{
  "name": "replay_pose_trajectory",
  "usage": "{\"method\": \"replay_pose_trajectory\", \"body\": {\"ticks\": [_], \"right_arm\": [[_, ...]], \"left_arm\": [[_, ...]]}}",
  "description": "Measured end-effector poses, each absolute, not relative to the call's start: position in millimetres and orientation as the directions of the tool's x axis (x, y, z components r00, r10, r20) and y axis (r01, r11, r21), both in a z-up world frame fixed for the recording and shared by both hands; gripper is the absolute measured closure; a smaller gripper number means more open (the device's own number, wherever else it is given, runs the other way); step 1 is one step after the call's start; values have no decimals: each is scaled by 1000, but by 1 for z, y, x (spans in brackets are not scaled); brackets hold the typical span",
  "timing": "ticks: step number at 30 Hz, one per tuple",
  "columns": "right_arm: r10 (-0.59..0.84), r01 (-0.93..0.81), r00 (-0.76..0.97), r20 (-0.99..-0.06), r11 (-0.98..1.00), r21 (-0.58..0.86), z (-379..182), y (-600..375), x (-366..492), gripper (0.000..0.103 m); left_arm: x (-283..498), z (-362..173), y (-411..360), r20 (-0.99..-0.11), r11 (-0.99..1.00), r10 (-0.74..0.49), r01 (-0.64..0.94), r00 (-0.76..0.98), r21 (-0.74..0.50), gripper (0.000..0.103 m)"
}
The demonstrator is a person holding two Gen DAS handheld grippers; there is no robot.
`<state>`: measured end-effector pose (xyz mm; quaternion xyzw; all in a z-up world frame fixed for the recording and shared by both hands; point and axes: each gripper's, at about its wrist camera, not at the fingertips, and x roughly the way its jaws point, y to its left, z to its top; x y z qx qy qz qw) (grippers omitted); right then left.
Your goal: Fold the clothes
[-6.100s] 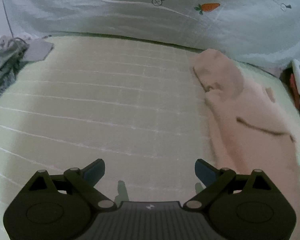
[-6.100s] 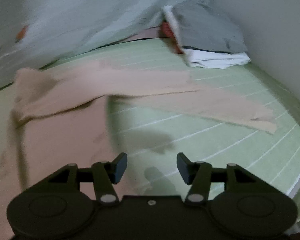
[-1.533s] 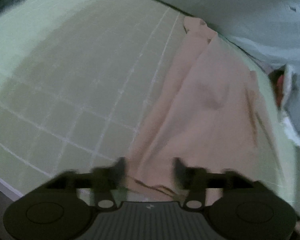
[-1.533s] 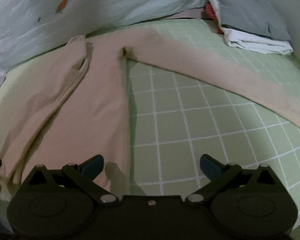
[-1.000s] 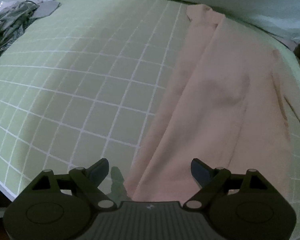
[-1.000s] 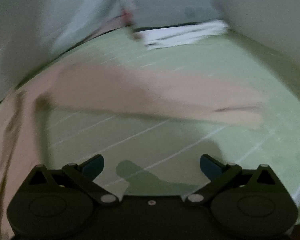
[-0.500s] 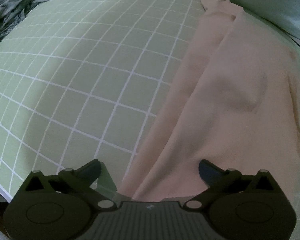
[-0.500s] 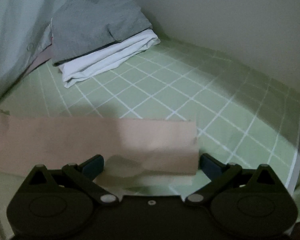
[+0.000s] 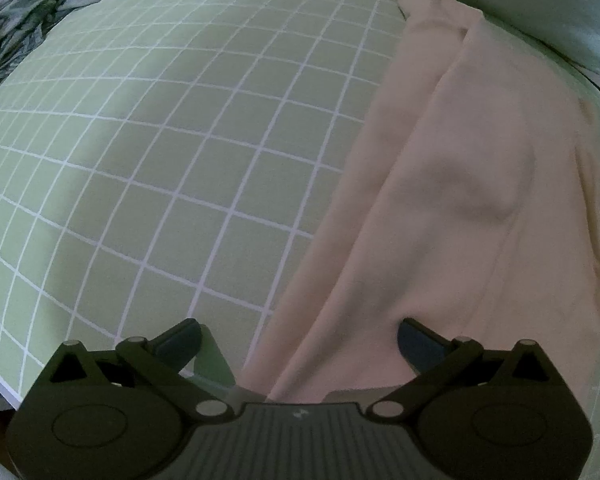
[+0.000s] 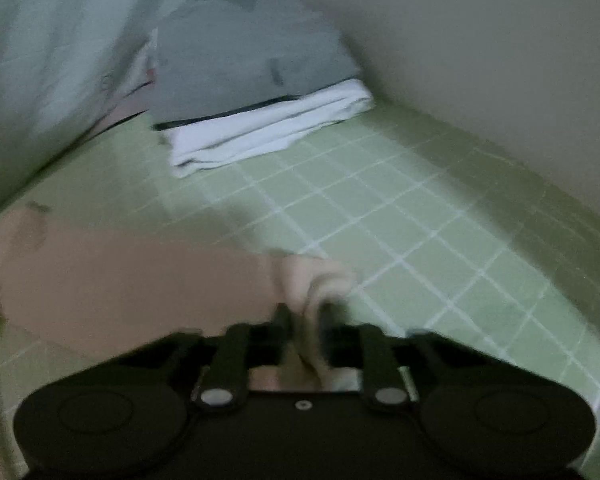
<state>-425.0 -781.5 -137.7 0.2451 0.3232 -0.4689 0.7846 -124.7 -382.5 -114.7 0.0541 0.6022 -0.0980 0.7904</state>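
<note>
Now, biggest first: green checked sheet covers the bed, w/ a peach long-sleeved top spread along its right side in the left wrist view, one side already lapped over the body. Against the wall sits a folded stack, grey over white. Sleeve runs out flat across the sheet in the right wrist view.

Change: half a sec ago the right gripper hung wide open over the sleeve's cuff; it's now clenched on that cuff, fabric bunched btwn the fingers, frame blurred. Left gripper is released as before, jaws spread over the hem, nothing held.

Meaning, prob: sleeve is secured, so it can be carried across the body for the sleeve fold.
</note>
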Motion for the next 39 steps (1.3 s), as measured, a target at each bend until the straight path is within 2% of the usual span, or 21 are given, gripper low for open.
{"method": "replay_pose_trajectory", "body": {"ticks": [5,11,19,23,27,29,30,31,35,39], "right_arm": [[-582,877,383,-717,473,84,-126,-766,-418,89],[-600,830,434,-672,557,38,-100,-732,-395,90],[-520,730,548,-655,680,70,-80,-658,-332,90],[-379,624,641,-667,763,165,-80,-607,-297,90],[-124,460,759,-639,797,391,-83,-567,-270,88],[-47,414,778,-626,788,455,-83,-556,-264,64],[-42,417,776,-629,783,462,-83,-552,-264,41],[-77,442,767,-638,784,436,-81,-553,-267,28],[-277,592,671,-688,759,271,-77,-568,-287,15],[-382,680,571,-727,717,156,-83,-592,-313,13]], "left_arm": [[-117,-114,-383,-970,968,-96,248,225,-38,0],[-112,-97,-376,-951,948,-113,317,288,-17,0],[-89,-95,-326,-945,941,-136,337,296,-30,0],[-74,-93,-304,-944,946,-137,323,301,-34,0],[-64,-95,-293,-938,951,-146,306,315,-45,0],[-61,-97,-291,-934,951,-158,305,320,-56,0],[-62,-96,-293,-932,948,-165,312,324,-59,0],[-63,-95,-295,-929,945,-171,321,329,-61,0],[-82,-84,-315,-913,927,-202,371,354,-62,0],[-103,-79,-346,-895,905,-238,422,378,-63,2]]}}
